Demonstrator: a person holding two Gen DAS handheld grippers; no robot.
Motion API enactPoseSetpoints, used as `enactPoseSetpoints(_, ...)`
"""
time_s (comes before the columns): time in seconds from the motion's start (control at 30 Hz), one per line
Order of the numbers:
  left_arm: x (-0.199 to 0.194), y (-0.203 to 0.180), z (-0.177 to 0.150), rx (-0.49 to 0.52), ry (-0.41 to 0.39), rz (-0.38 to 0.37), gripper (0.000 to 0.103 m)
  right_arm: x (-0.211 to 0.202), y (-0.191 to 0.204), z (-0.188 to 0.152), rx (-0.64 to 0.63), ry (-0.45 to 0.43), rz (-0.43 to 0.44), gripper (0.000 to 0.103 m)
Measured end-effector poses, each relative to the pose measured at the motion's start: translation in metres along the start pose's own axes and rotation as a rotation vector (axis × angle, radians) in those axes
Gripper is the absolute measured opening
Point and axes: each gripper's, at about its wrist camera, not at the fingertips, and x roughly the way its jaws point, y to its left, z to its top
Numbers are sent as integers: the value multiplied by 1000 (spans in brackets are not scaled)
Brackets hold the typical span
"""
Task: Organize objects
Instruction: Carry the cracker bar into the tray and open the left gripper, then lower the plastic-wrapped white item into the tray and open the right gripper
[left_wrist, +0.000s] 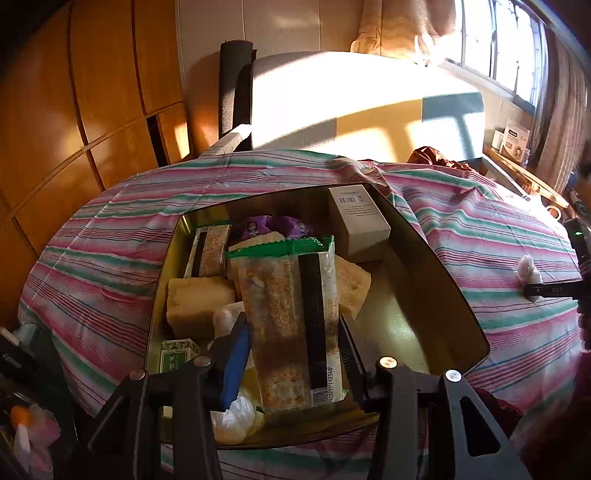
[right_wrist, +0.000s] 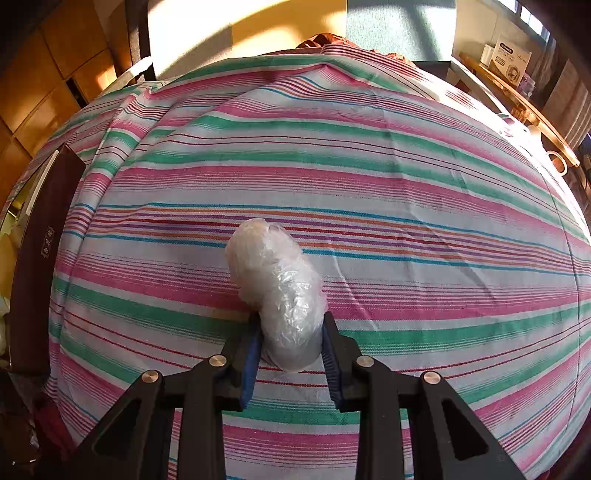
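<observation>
In the left wrist view my left gripper (left_wrist: 291, 325) is shut on a long cracker packet (left_wrist: 291, 325) with a green top seal, held over an open metal tin (left_wrist: 458, 295). The tin holds another cracker packet (left_wrist: 208, 251), wrapped cake pieces (left_wrist: 195, 306), purple sachets (left_wrist: 273, 225) and a white box (left_wrist: 358, 218). In the right wrist view my right gripper (right_wrist: 291, 328) has its fingers around a white plastic-wrapped bundle (right_wrist: 273, 280) lying on the striped cloth (right_wrist: 406, 221), touching its near end. The bundle also shows far right in the left wrist view (left_wrist: 530, 269).
The tin's dark side (right_wrist: 40, 258) stands at the left edge of the right wrist view. A pale sofa (left_wrist: 351, 103) is behind the table. A wooden shelf with boxes (right_wrist: 509, 62) runs along the right under a window. Wooden cabinets (left_wrist: 74, 110) are at left.
</observation>
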Motion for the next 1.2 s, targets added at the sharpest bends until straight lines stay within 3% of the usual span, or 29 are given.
enactPoseSetpoints(0.4,40,8,-5,-77,87,-43,48,0,1,3,-12,-2,-9,30)
enactPoseSetpoints(0.47,41,9,-6,-79,74,-56,48,0,1,3,-13,-2,-9,30)
enactPoseSetpoints(0.6,37,12,-6,-94,67,-90,69,0,1,3,-13,-2,-9,30)
enactPoseSetpoints(0.8,12,22,-1,-119,4,-96,69,-5,0,3,-13,-13,-23,29)
enactPoseSetpoints(0.9,-1,33,-2,-131,-28,-58,69,-21,4,4,-6,-54,-2,29)
enactPoseSetpoints(1.03,-14,43,-4,-129,-55,11,71,-46,39,2,-47,-107,65,29)
enactPoseSetpoints(1.2,-27,49,-4,-155,-79,77,91,-78,122,-6,-162,-181,194,29)
